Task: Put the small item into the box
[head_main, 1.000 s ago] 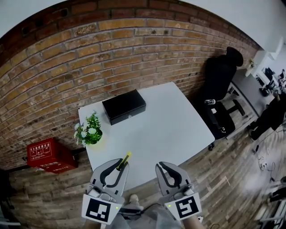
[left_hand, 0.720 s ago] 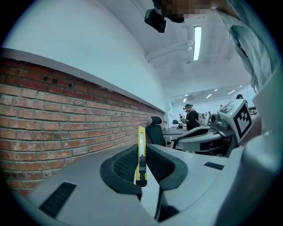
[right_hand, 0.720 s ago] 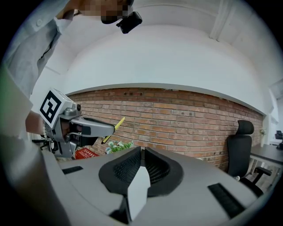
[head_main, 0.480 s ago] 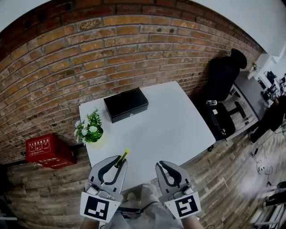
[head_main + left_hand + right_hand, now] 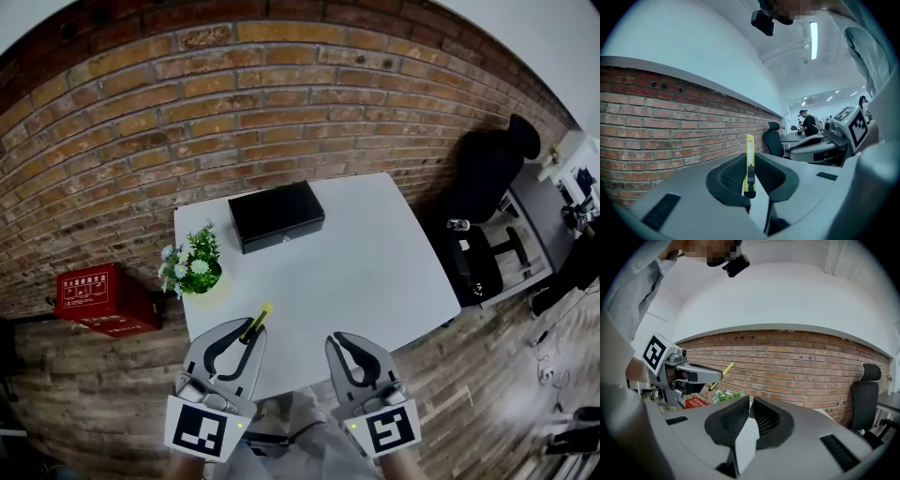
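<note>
A shut black box (image 5: 277,215) lies at the far side of the white table (image 5: 356,272), close to the brick wall. My left gripper (image 5: 247,336) hovers over the table's near edge, shut on a yellow utility knife (image 5: 257,322) that sticks out past its fingertips. In the left gripper view the knife (image 5: 749,164) stands upright between the jaws. My right gripper (image 5: 340,341) hangs beside it, shut with nothing in it; its pads (image 5: 740,414) meet. The right gripper view shows the left gripper (image 5: 679,373) with the knife (image 5: 721,373) at the left.
A small potted plant (image 5: 192,270) stands at the table's left edge. A red box (image 5: 98,300) sits on the wooden floor by the wall. A black office chair (image 5: 487,187) stands to the right of the table. A person (image 5: 808,123) is far off.
The head view has shifted, so the table and box sit slightly further right and lower. Both grippers keep their places at the bottom, the left still holding the knife.
</note>
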Demonstrator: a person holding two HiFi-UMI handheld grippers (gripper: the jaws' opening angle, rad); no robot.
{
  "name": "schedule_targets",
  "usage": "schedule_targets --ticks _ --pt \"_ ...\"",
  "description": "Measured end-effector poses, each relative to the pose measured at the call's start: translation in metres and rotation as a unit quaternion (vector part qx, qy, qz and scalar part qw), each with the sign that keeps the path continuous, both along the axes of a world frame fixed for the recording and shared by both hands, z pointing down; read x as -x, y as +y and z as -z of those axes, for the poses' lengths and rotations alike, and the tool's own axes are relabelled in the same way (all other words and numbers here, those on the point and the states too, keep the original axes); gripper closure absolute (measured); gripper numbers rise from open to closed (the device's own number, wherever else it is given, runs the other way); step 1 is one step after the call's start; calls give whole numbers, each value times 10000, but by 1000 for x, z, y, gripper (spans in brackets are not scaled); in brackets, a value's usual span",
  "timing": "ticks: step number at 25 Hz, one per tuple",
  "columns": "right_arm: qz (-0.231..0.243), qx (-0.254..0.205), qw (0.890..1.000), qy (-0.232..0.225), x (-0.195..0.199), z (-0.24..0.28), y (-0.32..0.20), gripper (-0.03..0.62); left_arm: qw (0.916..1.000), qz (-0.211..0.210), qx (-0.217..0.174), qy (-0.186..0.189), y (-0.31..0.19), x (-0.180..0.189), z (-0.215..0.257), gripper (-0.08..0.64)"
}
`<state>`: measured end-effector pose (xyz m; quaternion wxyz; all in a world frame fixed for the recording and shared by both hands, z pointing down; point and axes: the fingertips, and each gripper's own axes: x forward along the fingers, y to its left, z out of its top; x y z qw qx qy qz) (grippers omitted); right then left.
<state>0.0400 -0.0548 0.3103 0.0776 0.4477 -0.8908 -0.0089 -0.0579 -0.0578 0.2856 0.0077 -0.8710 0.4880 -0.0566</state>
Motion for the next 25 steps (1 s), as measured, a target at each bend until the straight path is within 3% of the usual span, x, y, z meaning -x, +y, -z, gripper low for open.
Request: schedule_targets --ticks 7,15,25 --pt "252 94 9996 50 3 -12 -32 535 9996 253 127 -86 -23 7 -11 506" --pt "608 185 9978 164 15 -31 -82 535 9966 352 104 -731 -59 14 -27 506" --pt "1026 216 9933 484 30 -72 -148 535 9937 732 327 -779 -99 17 -52 506"
